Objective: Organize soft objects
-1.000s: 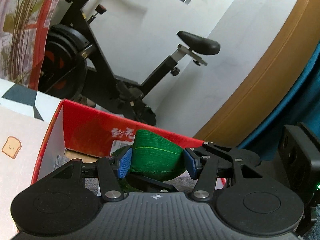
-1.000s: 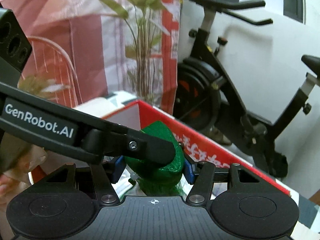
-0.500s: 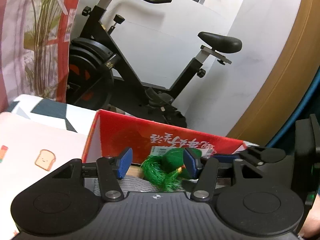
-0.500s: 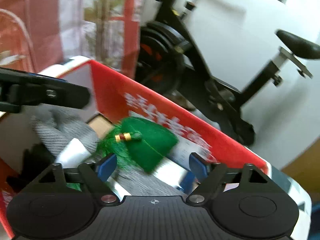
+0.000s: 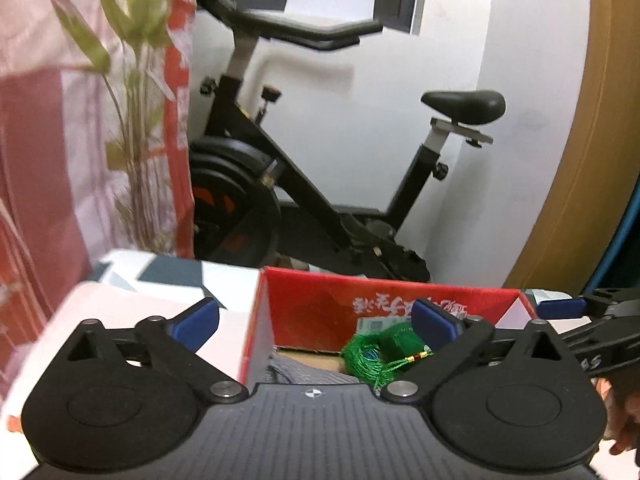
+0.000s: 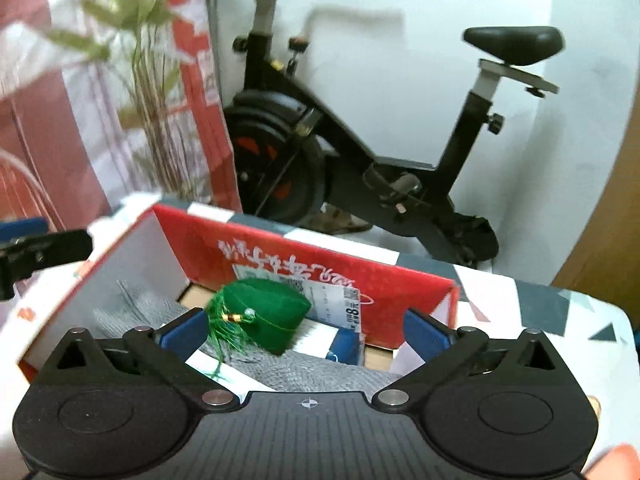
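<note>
A green pouch with a tassel (image 6: 268, 312) lies loose inside the red cardboard box (image 6: 280, 256), on grey knit cloth (image 6: 320, 372). My right gripper (image 6: 304, 332) hovers above the box's near side. Its jaws are opening wide and its blue pads stand clear of the pouch. In the left wrist view the same green pouch (image 5: 396, 344) rests at the back of the red box (image 5: 320, 312). My left gripper (image 5: 316, 322) is raised over the box's left corner, its jaws also opening, with nothing pressed between them. The right gripper's finger (image 5: 560, 308) reaches in from the right.
A black exercise bike (image 5: 320, 200) stands on the floor beyond the table. A plant (image 5: 136, 120) and a pink-red curtain (image 5: 40, 160) are at the left. A patterned tablecloth (image 6: 540, 312) surrounds the box. A blue object (image 6: 348, 348) and paper labels lie inside it.
Both grippers were shut on the green pouch a second ago. They have let go, spread wide and drawn back and up. The pouch has dropped into the box.
</note>
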The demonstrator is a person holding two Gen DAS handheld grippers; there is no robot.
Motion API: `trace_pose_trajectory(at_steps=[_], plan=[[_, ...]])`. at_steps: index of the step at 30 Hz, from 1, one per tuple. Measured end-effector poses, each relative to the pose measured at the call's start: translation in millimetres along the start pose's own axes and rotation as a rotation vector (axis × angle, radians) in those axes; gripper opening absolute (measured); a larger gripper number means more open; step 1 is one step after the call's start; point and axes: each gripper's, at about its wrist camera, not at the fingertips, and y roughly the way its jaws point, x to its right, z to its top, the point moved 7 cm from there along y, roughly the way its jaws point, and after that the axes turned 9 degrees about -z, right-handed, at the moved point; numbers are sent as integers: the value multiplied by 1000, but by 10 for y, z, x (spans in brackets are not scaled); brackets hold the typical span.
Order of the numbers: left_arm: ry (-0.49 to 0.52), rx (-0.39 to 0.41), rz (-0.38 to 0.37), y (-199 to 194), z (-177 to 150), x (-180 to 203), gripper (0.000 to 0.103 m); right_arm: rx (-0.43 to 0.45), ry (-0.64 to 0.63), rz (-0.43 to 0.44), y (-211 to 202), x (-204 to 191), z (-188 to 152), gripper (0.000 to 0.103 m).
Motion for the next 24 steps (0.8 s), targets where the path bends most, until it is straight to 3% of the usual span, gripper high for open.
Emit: trace_pose_trajectory(at_steps=[3,5,9,16,21,24], plan=[[1,-5,43,-194,89,28,103,21,16,-54,-226,57,31,103],[0,20,32,-374,163,66,103,52,-6,-80,-383,31,43,103],[-1,55,46,-710,271,151,103,112,14,-66,-753,14,53,103],[75,79,167,-1219,401,330,103,199,40,-112,-1442,-9,93,103],[47,136,141,-1606,461,397,103,254,90,-81,-1947,3,114,103],[72,183,176,-1861,477,446,103,307,126,-85,-2288,20,109,103]])
